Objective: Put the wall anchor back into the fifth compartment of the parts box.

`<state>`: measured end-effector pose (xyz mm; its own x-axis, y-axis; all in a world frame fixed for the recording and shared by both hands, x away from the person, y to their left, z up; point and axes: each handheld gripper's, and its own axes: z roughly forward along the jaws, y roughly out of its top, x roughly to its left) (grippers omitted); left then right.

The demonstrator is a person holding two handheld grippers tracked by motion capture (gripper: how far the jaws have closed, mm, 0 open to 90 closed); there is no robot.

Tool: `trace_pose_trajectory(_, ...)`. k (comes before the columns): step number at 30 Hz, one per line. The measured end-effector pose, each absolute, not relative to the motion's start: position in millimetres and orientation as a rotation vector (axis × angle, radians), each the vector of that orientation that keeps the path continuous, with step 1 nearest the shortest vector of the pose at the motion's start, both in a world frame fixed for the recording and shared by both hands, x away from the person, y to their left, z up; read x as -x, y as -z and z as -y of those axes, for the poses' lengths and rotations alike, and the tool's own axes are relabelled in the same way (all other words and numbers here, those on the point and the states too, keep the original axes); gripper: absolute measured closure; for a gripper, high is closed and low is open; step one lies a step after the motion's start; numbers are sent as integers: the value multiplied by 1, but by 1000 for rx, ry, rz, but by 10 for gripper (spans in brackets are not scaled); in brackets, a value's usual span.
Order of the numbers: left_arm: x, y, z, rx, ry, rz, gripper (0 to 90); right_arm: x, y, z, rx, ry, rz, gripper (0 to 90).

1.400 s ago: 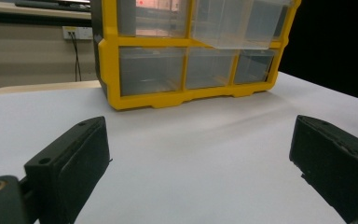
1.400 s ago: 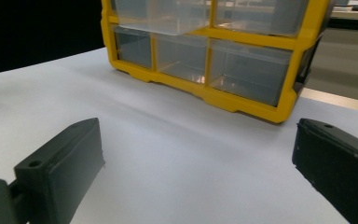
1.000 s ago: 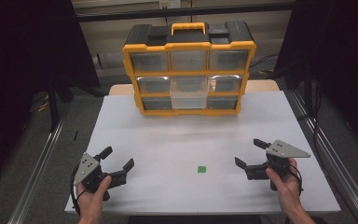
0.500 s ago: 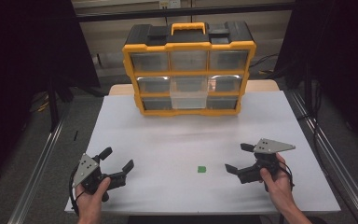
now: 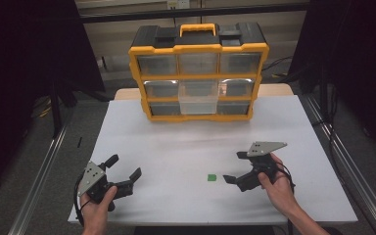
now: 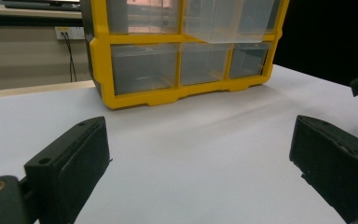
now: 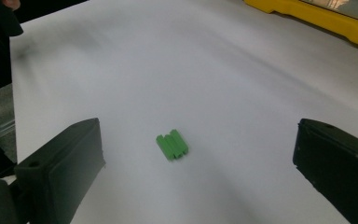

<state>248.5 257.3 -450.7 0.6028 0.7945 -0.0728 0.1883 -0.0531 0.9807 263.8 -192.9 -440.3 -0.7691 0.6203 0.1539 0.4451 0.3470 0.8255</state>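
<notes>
Your right gripper (image 5: 235,169) aims its spread fingers at the small green ribbed plastic block (image 7: 172,144), ready to straddle it; your left gripper (image 5: 124,167) waits, fingers spread too.

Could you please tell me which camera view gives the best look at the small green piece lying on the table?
The right gripper view: the green piece lies close up between that gripper's open jaws, so its ridged top is visible. In the high view it is just a tiny green square on the white table, left of the right gripper.
</notes>
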Motion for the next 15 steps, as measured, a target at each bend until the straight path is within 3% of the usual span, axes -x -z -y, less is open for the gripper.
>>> trace_pose_trajectory(9, -247, 449, -257, -1610, -620, -823, 49, -288, 438, 166, -867, -1346, -2591, 26)
trace_pose_trajectory(15, -247, 450, -256, -1599, -613, -838, 47, -304, 437, 154, -813, -1229, -2709, 132)
